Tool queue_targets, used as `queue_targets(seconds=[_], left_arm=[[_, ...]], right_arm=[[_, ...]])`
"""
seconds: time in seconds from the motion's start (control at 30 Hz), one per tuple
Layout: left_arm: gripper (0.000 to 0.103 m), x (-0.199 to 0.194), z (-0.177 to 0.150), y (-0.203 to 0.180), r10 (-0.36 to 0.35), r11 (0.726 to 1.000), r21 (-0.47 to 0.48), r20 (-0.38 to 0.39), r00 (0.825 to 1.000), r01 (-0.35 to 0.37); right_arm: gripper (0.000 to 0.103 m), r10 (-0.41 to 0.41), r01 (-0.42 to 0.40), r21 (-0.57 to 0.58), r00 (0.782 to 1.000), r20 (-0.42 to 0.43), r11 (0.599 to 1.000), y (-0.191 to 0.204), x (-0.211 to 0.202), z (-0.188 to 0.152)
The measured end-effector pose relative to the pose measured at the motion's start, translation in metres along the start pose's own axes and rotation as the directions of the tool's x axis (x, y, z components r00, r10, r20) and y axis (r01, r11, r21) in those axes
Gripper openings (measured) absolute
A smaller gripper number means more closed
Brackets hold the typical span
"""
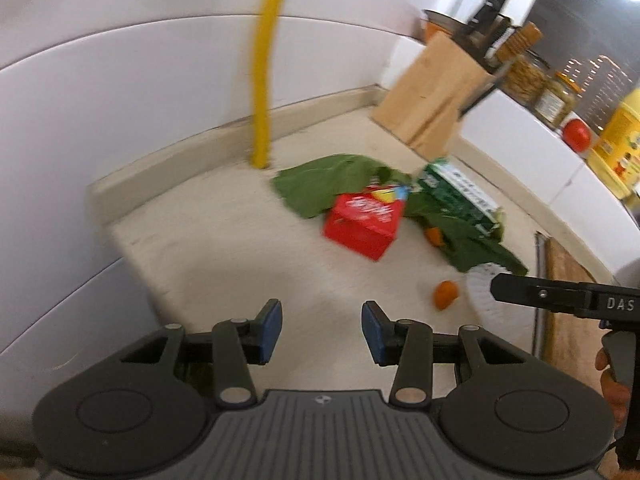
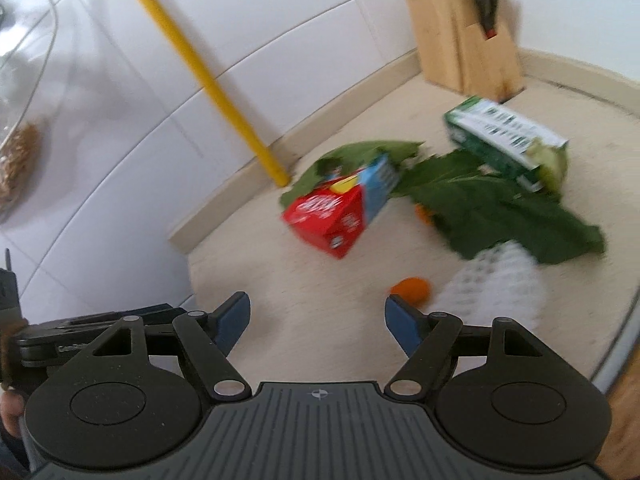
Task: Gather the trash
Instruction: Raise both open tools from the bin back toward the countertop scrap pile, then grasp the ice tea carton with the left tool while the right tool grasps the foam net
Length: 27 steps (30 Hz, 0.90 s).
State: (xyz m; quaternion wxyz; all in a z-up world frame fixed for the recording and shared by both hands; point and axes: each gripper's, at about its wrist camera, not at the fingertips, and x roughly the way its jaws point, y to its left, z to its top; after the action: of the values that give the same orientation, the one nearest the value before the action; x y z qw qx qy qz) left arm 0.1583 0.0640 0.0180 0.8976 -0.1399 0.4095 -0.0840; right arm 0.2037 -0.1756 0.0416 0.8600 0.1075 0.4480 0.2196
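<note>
Left wrist view, left tool (image 1: 322, 330): jaws apart, nothing between the blue pads, hanging over a bare stretch of the pale surface (image 1: 224, 264).
Right tool (image 2: 317, 322): jaws spread wide, empty, above the same surface; its black body also enters the left wrist view from the right edge.
Orange scrap (image 2: 412, 289): small piece lying on the surface just beyond the right tool's right finger, beside the white netting.
White netting (image 2: 496, 284): foam mesh sleeve, blurred, lying near the right tool, its far edge against the green leaves.
Red box (image 1: 362, 222): carton with a blue and yellow end, tipped on its side in the middle of the surface, its far end resting over a leaf.
Green leaves (image 2: 508, 212): large flat leaves spread behind and to the right of the red box; a second orange scrap (image 2: 423, 213) peeks from under them.
Green box (image 2: 508, 142): long green and white carton lying on the leaves, between the red box and the knife block.
Yellow pipe (image 1: 262, 80): rises from the surface's back edge along the white tiled wall.
Knife block (image 1: 432, 96): wooden, standing in the far corner, with black handles showing.
Far right shelf: jars (image 1: 558, 98), a red round thing and a yellow bottle (image 1: 618, 140), blurred.
</note>
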Motion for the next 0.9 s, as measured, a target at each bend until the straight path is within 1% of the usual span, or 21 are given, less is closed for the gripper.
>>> queue_targets(seconds=[0.17,0.27,0.47,0.53,0.6,0.77,0.87,0.9], left_arm=[[0.038,0.019,0.014,-0.031,-0.042,0.997,0.070,-0.010,0.999,0.042],[0.039,0.031,0.025,-0.045,-0.044,0.993,0.108,-0.008,0.999,0.045],[0.039,0.049,0.057,-0.058,-0.009,0.982,0.188,0.012,1.000,0.006],[0.039,0.059,0.072,-0.062,0.008,0.974,0.228,0.014,1.000,-0.010],[0.039,0.070,0.083,-0.065,0.010,0.962,0.272,0.010,1.000,-0.012],[0.040,0.107,0.112,-0.070,0.014,0.938,0.346,-0.033,0.999,-0.001],[0.040,0.126,0.123,-0.067,0.038,0.937,0.349,-0.058,0.998,-0.015],[0.040,0.129,0.126,-0.068,0.033,0.940,0.342,-0.065,0.997,-0.009]], right_arm=[[0.081,-0.057,0.057,0.014,0.998,0.027,0.998,-0.021,-0.009,0.006],[0.081,-0.084,0.083,0.024,0.996,0.038,0.996,-0.032,-0.011,0.011],[0.081,-0.117,0.115,0.031,0.991,0.060,0.993,-0.049,-0.012,0.023],[0.082,-0.126,0.124,0.033,0.990,0.067,0.992,-0.052,-0.012,0.026],[0.082,-0.138,0.136,0.029,0.988,0.068,0.990,-0.055,-0.011,0.029],[0.084,-0.175,0.176,0.002,0.982,0.065,0.984,-0.060,-0.009,0.033],[0.085,-0.216,0.217,-0.018,0.975,0.061,0.976,-0.065,-0.008,0.033],[0.085,-0.221,0.223,-0.018,0.974,0.056,0.975,-0.068,-0.008,0.033]])
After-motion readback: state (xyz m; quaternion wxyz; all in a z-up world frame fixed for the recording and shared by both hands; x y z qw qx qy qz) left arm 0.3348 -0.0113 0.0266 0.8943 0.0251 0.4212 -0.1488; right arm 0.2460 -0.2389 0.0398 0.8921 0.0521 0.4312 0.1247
